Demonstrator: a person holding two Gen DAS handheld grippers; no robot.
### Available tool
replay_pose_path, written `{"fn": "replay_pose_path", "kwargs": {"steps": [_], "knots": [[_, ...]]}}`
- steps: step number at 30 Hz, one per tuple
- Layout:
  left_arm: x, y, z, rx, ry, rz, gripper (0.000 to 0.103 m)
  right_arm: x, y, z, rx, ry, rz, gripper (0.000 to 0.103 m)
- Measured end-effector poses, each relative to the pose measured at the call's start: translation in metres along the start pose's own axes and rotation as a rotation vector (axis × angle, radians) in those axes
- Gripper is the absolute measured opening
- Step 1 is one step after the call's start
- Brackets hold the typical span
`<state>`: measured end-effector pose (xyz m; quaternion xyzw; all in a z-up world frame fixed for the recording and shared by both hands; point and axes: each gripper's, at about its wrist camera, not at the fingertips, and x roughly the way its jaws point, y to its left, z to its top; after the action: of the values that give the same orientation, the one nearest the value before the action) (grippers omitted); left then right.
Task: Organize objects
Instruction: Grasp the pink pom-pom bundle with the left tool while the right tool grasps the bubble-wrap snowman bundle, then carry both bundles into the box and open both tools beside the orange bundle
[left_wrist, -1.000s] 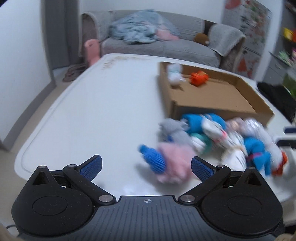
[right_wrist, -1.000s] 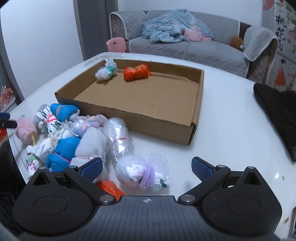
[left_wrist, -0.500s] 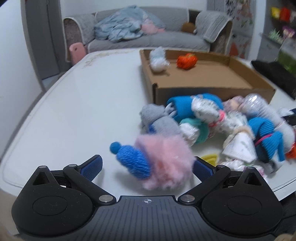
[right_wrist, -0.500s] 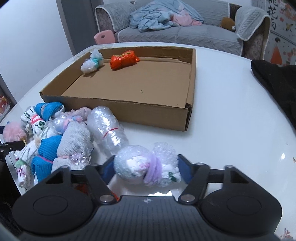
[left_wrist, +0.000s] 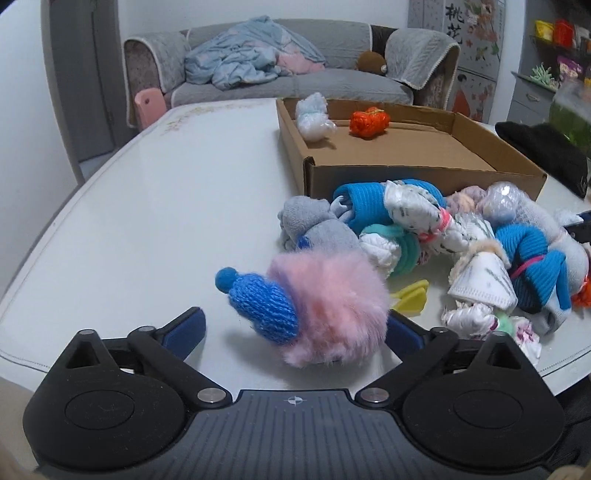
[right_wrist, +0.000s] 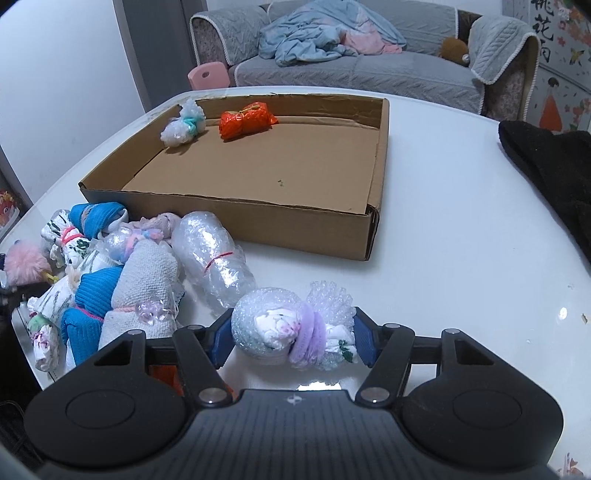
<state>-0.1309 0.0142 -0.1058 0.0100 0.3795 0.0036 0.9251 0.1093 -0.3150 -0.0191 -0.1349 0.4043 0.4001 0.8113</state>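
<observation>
A shallow cardboard box (right_wrist: 236, 218) (left_wrist: 421, 181) on the white table holds a white bundle (right_wrist: 183, 127) and an orange bundle (right_wrist: 245, 120). A pile of wrapped sock bundles (right_wrist: 122, 266) (left_wrist: 436, 236) lies in front of it. My right gripper (right_wrist: 291, 338) is shut on a bubble-wrapped bundle with a purple band (right_wrist: 291, 328), at the table surface. My left gripper (left_wrist: 295, 328) is open around a pink pompom with a blue knit cap (left_wrist: 314, 310); the right finger touches the fluff, the left finger stands apart.
A black cloth (right_wrist: 554, 173) lies on the table to the right of the box. A yellow clip (left_wrist: 410, 297) lies by the pompom. A grey sofa (right_wrist: 351, 62) with a blue blanket stands behind the table. The table's near edge is close under both grippers.
My right gripper moved forward and closed on the bubble-wrapped bundle. My left gripper moved closer to the pile until the pink pompom sat between its open fingers.
</observation>
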Motion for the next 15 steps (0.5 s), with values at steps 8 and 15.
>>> {"fn": "replay_pose_path", "kwargs": {"steps": [8, 15], "knots": [[0.002, -0.004, 0.0, 0.026, -0.001, -0.029, 0.101, -0.002, -0.001, -0.001, 0.001, -0.004, -0.006, 0.059], [-0.003, 0.008, 0.008, 0.008, -0.018, -0.086, 0.05, -0.006, -0.005, -0.001, 0.012, -0.015, -0.011, 0.056]]}}
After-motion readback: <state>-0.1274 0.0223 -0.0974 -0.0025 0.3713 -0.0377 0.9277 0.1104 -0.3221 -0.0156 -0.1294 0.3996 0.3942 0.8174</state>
